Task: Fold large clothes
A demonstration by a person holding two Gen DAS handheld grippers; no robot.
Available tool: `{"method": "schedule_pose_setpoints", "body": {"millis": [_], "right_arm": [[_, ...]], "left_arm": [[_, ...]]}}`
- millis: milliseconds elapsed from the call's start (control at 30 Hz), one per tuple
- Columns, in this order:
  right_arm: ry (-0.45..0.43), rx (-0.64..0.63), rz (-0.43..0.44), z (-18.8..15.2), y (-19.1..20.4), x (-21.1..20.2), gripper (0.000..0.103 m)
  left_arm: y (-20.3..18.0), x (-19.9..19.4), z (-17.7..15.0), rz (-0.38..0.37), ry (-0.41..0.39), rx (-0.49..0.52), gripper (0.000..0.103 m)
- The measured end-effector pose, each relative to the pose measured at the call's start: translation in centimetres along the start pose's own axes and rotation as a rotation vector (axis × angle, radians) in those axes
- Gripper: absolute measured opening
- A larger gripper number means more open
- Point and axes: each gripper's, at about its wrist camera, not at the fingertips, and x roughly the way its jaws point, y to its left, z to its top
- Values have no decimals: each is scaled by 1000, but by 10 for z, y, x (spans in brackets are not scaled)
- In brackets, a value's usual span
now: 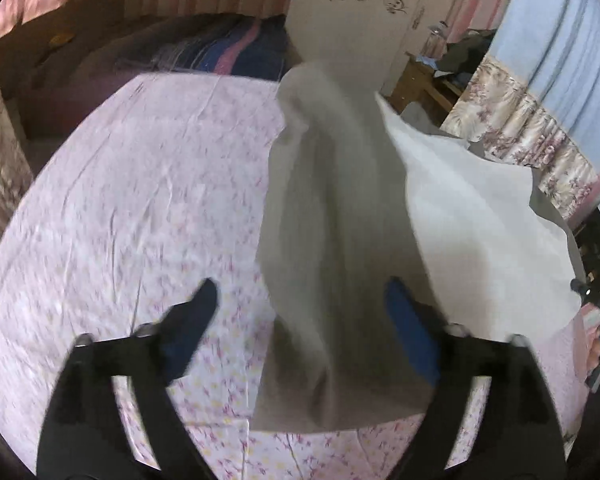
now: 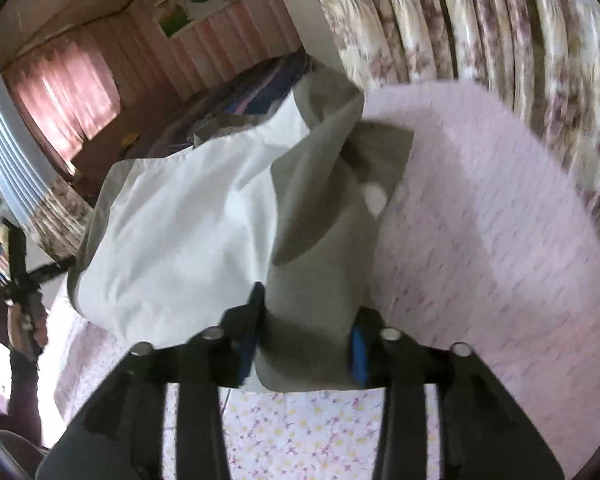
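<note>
A large grey garment with a white lining hangs lifted above the bed with the pink floral sheet. My left gripper is open with wide jaws; the grey cloth drapes down between its fingers, close to the right finger. In the right wrist view my right gripper is shut on a bunched fold of the same garment, which rises away from it, white lining to the left. The other gripper shows at the far right edge of the left wrist view.
The bed sheet spreads wide on both sides. Floral curtains hang behind the bed. A dark striped blanket lies at the bed's far end. A wooden table with clutter stands at the back right.
</note>
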Motion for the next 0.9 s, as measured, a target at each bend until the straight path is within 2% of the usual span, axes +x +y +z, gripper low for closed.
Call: {"method": "schedule_pose_setpoints", "body": {"millis": [133,233,267,367,400,433,467,533,567,600,633,733,800,833,900], "right_arm": [[-40,-20,-32,30,6,-3,54],[-63,-3,-25,54,4,-1,63],[-65,-17,-60,64,4,2,67],[-17,-44,-154,90,-1,28,67],[12,-47,-159,97,-4,39,67],[51,-48,-162,102,-6,50,67],[106,-36,-171,105,-10,67,65],[166,-17,-161,108,-15,86,13],[171,-44,-153,111,-12,91,6],[138,-86,-183,114,-5,88,2],[93,-134,-215,117,4,82,2],[-88,-238,-280,124,32,52,1],[-182,-278,-306,123,44,36,1],[-160,-269,-307,123,40,40,1],[-92,-247,-330,119,26,56,1]], "left_arm": [[-8,7,27,9,-11,31,90],[-18,17,46,-11,-7,51,90],[-22,21,52,-16,-2,64,90],[-37,38,70,-7,23,116,89],[-41,46,77,-5,39,135,86],[-42,51,80,-4,51,142,74],[-44,56,84,-4,67,150,67],[-47,64,87,16,93,177,25],[-48,63,87,24,88,190,19],[-47,58,89,21,63,198,10],[-44,52,93,23,32,192,5],[-34,33,102,19,-65,145,2],[-31,28,103,53,-105,155,1],[-29,32,103,61,-95,158,1],[-21,58,102,87,-19,143,0]]}}
